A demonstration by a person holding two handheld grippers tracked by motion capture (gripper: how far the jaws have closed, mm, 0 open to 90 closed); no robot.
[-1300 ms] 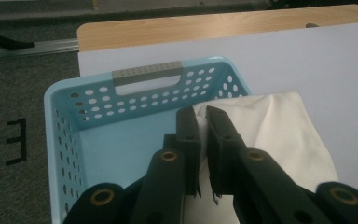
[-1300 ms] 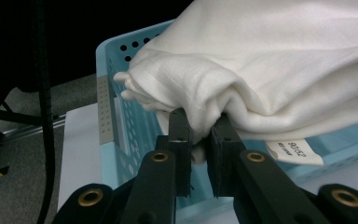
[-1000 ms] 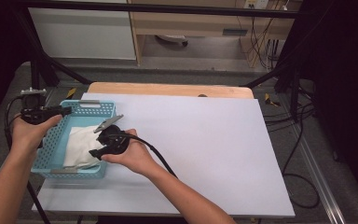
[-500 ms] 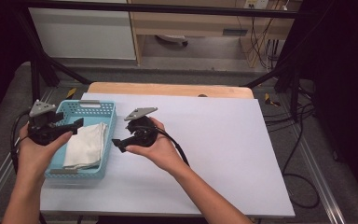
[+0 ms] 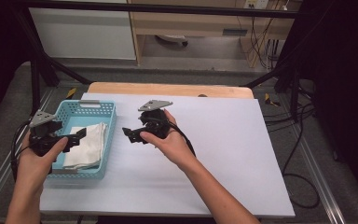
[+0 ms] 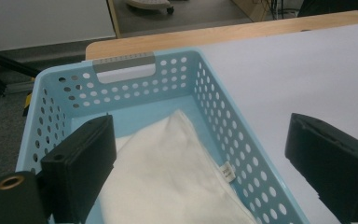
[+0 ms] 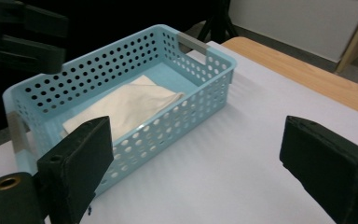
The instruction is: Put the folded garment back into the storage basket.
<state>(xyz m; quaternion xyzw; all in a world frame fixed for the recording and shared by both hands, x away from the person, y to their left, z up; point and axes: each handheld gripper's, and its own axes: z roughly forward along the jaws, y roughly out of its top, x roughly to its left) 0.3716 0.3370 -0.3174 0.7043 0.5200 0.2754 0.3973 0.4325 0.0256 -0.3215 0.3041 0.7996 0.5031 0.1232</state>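
- I have both tongs gaping wide and empty: left tongs [image 5: 80,135] at the frame's left over the blue basket [image 5: 108,140], right tongs [image 5: 129,135] just right of it, above the white tabletop [image 5: 223,154].
- The folded white cloth [image 5: 86,145] lies flat inside the basket.
- If lifting the cloth comes next, I'd drop in from above onto a free corner.
- The basket's perforated walls crowd any sideways approach; the tabletop's right half is open.

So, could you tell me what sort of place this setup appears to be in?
Probably a lab or workshop set up for recording: a white-covered table inside a black frame, loose cables on the floor, and a person holding camera-bearing grippers beside a blue basket.
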